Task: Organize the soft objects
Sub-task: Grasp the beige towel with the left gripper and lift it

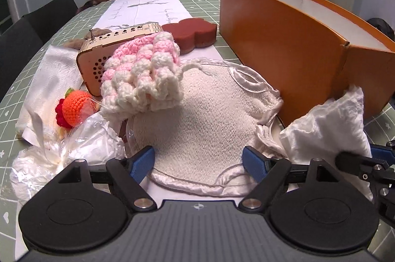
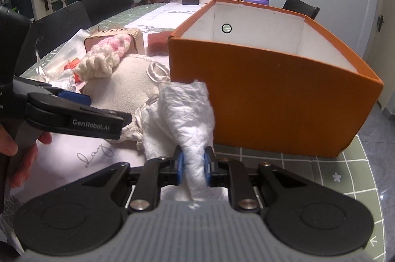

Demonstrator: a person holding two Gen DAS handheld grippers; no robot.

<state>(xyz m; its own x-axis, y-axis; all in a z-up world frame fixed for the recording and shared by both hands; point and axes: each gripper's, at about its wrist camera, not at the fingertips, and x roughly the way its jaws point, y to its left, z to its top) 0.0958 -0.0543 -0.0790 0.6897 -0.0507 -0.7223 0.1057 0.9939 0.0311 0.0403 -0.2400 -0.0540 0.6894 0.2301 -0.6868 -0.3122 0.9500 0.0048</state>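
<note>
While my left gripper (image 1: pixel 198 160) tilts down over the table (image 1: pixel 202 0) with its blue pads (image 1: pixel 143 160) spread as wide as they go, nothing sits pinched between them; the beige terry cloth (image 1: pixel 207 113) lies flat beneath the gap, untouched by either pad. I see the pink-and-white crochet piece (image 1: pixel 143 74) resting on that cloth's far left part, leaning against a small wooden box (image 1: pixel 98 59). An orange crochet fruit (image 1: pixel 74 108) lies just left of it, beside crumpled clear plastic (image 1: pixel 74 150).

My right gripper (image 2: pixel 193 166) also angles downward, its jaws drawn close and pressing on a bunched white tissue cloth (image 2: pixel 187 108); the wad stands up from the pads in front of the orange box's (image 2: pixel 271 98) near wall, close by its near-left corner. The box is open-topped and shows a white inside. In the right wrist view, the left gripper's black finger reaches in from the left edge, with a hand (image 2: pixel 14 145) wrapped round its grey handle near the table's near edge
</note>
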